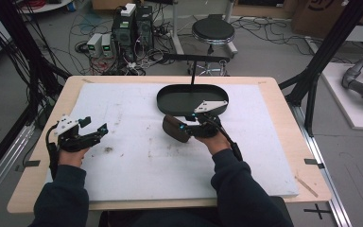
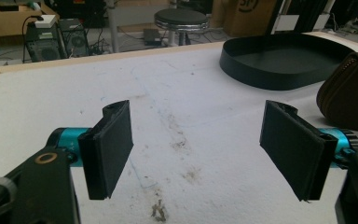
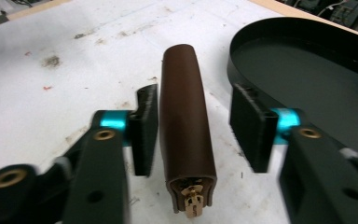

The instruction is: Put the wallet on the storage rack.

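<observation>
Your right tongs (image 3: 193, 123) straddle the brown zip case (image 3: 186, 126), pads slack, on the worktop (image 1: 137, 156) beside the black tray (image 1: 170, 101); lift now and it stays. Left tongs (image 2: 200, 149) wide, empty.

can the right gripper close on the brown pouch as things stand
Probably yes: the brown pouch stands on edge between the right gripper jaws, which are open with a gap on one side; nothing lies in between.

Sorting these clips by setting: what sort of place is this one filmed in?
Most likely a lab or workshop set up for recording, not a home. Computer towers and loose cables sit on the bare floor behind the table, a black frame stands around it, and a work stool is nearby.
</observation>
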### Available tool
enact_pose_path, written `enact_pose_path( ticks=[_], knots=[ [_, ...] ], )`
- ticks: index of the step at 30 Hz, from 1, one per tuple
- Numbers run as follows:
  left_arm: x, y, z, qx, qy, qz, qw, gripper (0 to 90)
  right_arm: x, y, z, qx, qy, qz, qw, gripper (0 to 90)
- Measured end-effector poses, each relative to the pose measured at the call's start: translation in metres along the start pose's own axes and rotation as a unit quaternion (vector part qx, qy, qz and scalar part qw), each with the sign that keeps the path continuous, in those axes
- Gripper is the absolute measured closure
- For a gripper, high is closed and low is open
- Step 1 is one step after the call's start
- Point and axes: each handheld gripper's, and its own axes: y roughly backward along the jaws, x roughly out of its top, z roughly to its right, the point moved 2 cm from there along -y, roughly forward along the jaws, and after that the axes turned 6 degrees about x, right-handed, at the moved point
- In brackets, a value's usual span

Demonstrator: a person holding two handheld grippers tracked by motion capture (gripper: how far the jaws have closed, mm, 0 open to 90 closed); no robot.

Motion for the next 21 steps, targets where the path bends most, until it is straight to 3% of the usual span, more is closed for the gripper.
enact_pose_path(
  ticks=[3, 5, 6, 8, 11, 12, 14, 15, 21],
  knots=[
    [0.000, 0.000, 0.000, -0.001, 0.000, 0.000, 1.0000, 25.3, -0.002, -0.005, -0.001, 0.014, 0.013, -0.002, 0.9998, 31.8],
    [0.000, 0.000, 0.000, -0.001, 0.001, 0.000, 1.0000, 25.2, -0.005, -0.011, -0.002, 0.001, 0.039, -0.017, 0.9991, 30.1],
    [0.000, 0.000, 0.000, -0.001, 0.001, 0.000, 1.0000, 25.2, -0.005, -0.011, -0.002, 0.001, 0.039, -0.017, 0.9991, 30.1],
    [0.000, 0.000, 0.000, -0.001, 0.000, 0.001, 1.0000, 25.2, -0.011, -0.021, -0.001, -0.004, 0.047, -0.047, 0.9978, 30.3],
    [0.001, 0.001, 0.000, -0.003, -0.001, 0.004, 1.0000, 25.2, -0.014, -0.025, 0.001, 0.003, 0.047, -0.061, 0.9970, 44.7],
    [0.001, 0.001, 0.000, -0.003, -0.001, 0.004, 1.0000, 25.2, -0.014, -0.025, 0.001, 0.003, 0.047, -0.061, 0.9970, 44.7],
    [0.000, 0.001, 0.000, -0.003, -0.001, 0.004, 1.0000, 25.2, -0.015, -0.023, 0.002, 0.016, 0.038, -0.071, 0.9966, 62.1],
    [0.000, 0.000, 0.000, -0.003, -0.001, 0.004, 1.0000, 25.2, -0.014, -0.021, 0.002, 0.018, 0.034, -0.071, 0.9967, 65.0],
    [0.001, 0.001, 0.001, -0.006, -0.003, 0.005, 1.0000, 25.3, -0.006, -0.009, 0.001, 0.020, 0.033, -0.041, 0.9984, 66.4]
  ],
)
